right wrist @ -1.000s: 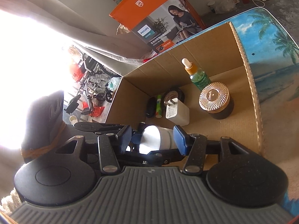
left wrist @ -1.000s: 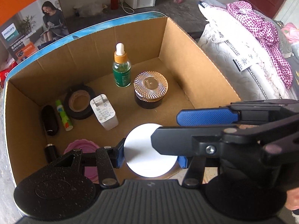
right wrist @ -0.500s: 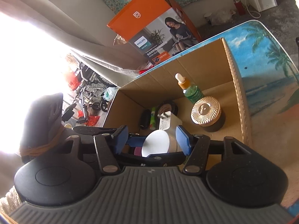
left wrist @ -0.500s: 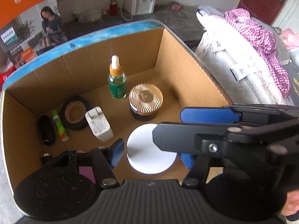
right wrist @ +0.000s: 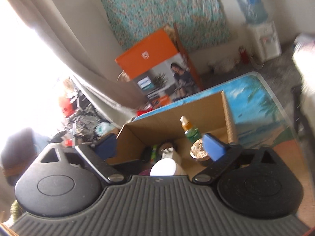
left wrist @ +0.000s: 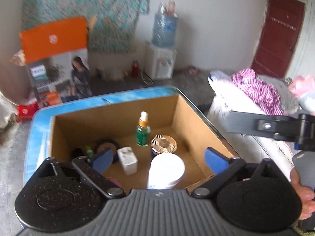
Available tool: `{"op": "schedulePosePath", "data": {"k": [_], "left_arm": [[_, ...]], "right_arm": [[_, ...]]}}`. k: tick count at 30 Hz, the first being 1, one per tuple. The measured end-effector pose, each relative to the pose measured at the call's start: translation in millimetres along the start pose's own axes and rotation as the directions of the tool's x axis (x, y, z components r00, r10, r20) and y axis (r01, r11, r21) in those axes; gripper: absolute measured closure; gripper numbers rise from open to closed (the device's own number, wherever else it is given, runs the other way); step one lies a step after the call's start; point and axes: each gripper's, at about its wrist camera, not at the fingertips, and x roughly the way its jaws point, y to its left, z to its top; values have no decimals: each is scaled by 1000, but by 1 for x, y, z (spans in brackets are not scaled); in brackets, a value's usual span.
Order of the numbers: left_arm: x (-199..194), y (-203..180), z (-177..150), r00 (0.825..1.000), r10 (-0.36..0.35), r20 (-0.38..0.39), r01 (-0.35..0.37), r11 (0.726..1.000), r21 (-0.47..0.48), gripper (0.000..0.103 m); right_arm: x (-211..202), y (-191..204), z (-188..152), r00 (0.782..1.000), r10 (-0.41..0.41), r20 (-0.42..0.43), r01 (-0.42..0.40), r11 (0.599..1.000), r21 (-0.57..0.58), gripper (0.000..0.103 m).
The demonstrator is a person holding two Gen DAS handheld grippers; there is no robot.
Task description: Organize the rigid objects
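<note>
The white jar (left wrist: 166, 170) stands upright on the floor of the box (left wrist: 194, 123), near its front wall, just in front of the gold-lidded jar (left wrist: 164, 144). The dropper bottle (left wrist: 143, 130) stands behind that, and a white charger (left wrist: 127, 160) lies to the left (both views are blurred). The left claw (left wrist: 158, 160) hangs spread wide above the white jar, touching nothing. The right claw (right wrist: 160, 147) is spread too, over the box. The box sits on a beach-print tabletop (right wrist: 256, 106).

Between the spread left gripper (left wrist: 159, 158) fingers, a white jar (left wrist: 166, 170) blocks the cardboard box (left wrist: 189, 118); bare floor lies beyond, right of the green dropper bottle (left wrist: 143, 132).
</note>
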Motion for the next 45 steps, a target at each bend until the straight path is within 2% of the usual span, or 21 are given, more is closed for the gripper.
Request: {"op": "schedulePosePath", "data": {"k": [3, 5, 8, 11, 14, 16, 19, 22, 30, 45], "left_arm": [[-22, 0, -12, 995, 76, 64, -76, 997, -8, 0], [-32, -1, -20, 990, 120, 79, -120, 993, -11, 0], [-39, 0, -31, 984, 165, 72, -163, 986, -37, 0], [-45, 7, -42, 972, 225, 70, -220, 973, -69, 0], [-45, 13, -48, 959, 277, 64, -267, 956, -123, 0], [-43, 20, -50, 951, 306, 32, -297, 940, -168, 0], [-39, 29, -54, 954, 299, -14, -295, 930, -221, 0], [-36, 33, -58, 953, 302, -27, -299, 923, -241, 0], [-32, 29, -60, 938, 345, -34, -345, 920, -185, 1], [-25, 26, -58, 943, 332, -39, -334, 929, -158, 1]], "right_arm": [[-20, 14, -9, 995, -79, 60, 83, 995, -63, 1], [-28, 23, -18, 984, -154, 89, 163, 981, -103, 1], [-31, 36, -35, 959, -257, 120, 275, 947, -168, 1], [-27, 49, -52, 924, -359, 129, 380, 893, -242, 1], [-21, 58, -65, 900, -414, 137, 436, 855, -280, 1], [-18, 61, -70, 899, -421, 122, 438, 854, -281, 1], [-10, 65, -74, 906, -417, 78, 421, 865, -273, 1], [2, 71, -78, 905, -421, 66, 421, 862, -282, 1], [28, 72, -78, 905, -426, -10, 405, 868, -288, 1], [35, 59, -76, 900, -435, -37, 413, 876, -249, 1]]}}
